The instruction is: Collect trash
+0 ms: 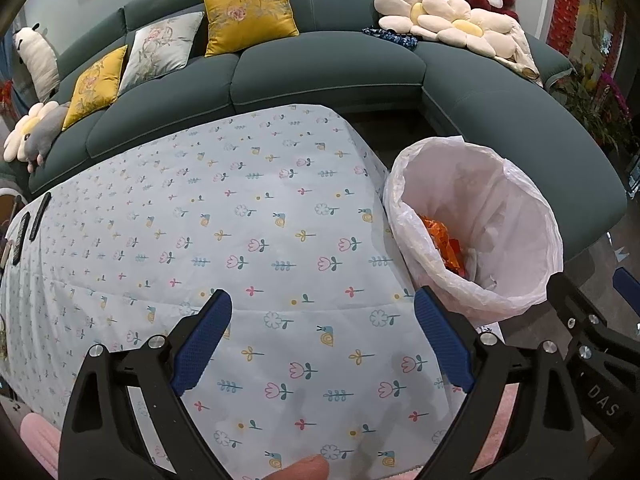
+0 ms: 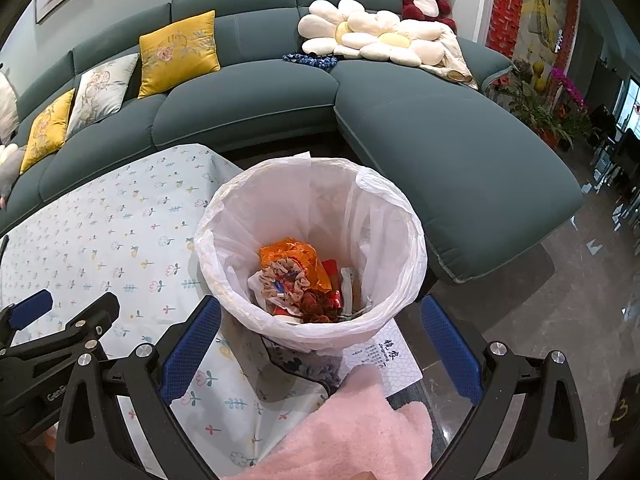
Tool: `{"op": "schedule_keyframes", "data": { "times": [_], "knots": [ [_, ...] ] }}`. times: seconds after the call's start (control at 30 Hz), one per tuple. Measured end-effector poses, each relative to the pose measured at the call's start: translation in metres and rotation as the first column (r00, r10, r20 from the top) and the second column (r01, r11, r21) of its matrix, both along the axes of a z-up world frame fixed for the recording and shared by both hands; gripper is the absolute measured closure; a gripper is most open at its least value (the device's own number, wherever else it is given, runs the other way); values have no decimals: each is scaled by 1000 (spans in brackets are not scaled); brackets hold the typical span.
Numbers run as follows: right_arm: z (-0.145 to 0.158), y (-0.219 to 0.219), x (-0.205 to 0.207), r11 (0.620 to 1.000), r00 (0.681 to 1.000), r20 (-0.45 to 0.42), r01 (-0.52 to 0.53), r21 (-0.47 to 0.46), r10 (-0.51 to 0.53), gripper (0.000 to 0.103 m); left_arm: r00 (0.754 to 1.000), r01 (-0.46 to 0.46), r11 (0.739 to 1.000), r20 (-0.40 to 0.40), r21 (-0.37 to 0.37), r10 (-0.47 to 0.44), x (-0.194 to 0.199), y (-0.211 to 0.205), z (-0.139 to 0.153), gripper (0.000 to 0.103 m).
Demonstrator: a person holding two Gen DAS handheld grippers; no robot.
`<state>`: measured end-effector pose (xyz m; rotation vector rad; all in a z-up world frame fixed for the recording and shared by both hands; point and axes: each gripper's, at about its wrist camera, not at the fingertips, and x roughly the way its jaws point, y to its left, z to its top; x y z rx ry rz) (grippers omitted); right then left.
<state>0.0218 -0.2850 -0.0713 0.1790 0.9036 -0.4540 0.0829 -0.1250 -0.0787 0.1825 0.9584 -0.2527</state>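
A bin lined with a white plastic bag (image 2: 384, 216) stands beside the table's right end; it also shows in the left wrist view (image 1: 516, 208). Inside lie orange wrappers (image 2: 296, 258), a frilly scrap and other trash (image 2: 320, 300). My right gripper (image 2: 320, 340) is open and empty, just in front of the bin's near rim. My left gripper (image 1: 322, 336) is open and empty above the floral tablecloth (image 1: 240, 220). The right gripper (image 1: 584, 320) shows at the left wrist view's right edge, and the left gripper (image 2: 60, 320) at the right wrist view's left edge.
A green sectional sofa (image 2: 440, 140) with cushions and plush toys wraps behind the table and bin. Two dark remotes (image 1: 38, 218) lie at the table's far left edge. A pink fluffy cloth (image 2: 360, 432) and a printed sheet (image 2: 394, 360) lie below the bin.
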Motion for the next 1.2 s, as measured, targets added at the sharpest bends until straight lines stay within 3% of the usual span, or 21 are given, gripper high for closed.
{"op": "schedule_keyframes", "data": {
  "times": [1.2],
  "knots": [
    [-8, 2, -4, 1000, 1000, -10, 8, -2, -8, 7, 1000, -3, 1000, 10, 27, 3, -4, -1, -1, 16]
  ]
}}
